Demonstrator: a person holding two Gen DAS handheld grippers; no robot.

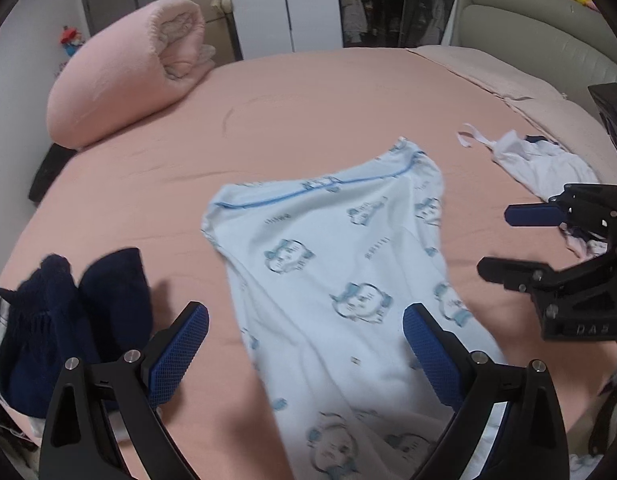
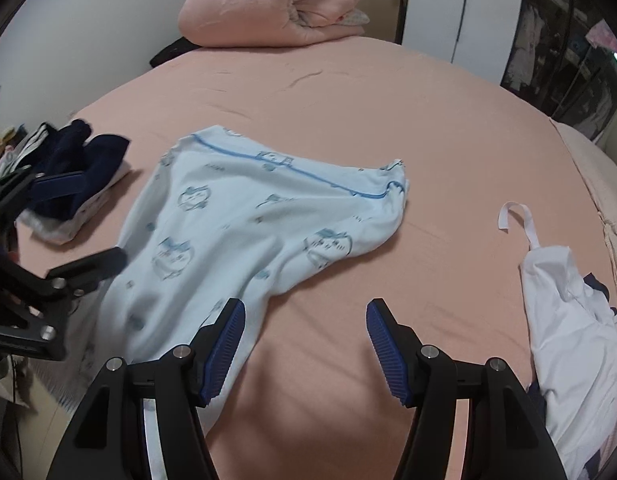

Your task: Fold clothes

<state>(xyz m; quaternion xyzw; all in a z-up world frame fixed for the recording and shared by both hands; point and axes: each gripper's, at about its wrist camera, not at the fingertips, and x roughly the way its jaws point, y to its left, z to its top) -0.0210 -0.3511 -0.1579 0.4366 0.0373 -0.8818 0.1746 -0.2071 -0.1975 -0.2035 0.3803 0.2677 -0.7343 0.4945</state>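
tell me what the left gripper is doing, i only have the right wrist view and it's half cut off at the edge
Observer: The left gripper is wide open and grips nothing. The light blue garment lies in the gap, reaching its right finger.
Operator: does the cloth stop there or go on
Observer: It runs on past the fingers to the bottom edge of the left wrist view.
Operator: anything on its other side
Observer: The navy clothes lie just left of its left finger, apart from the blue garment.
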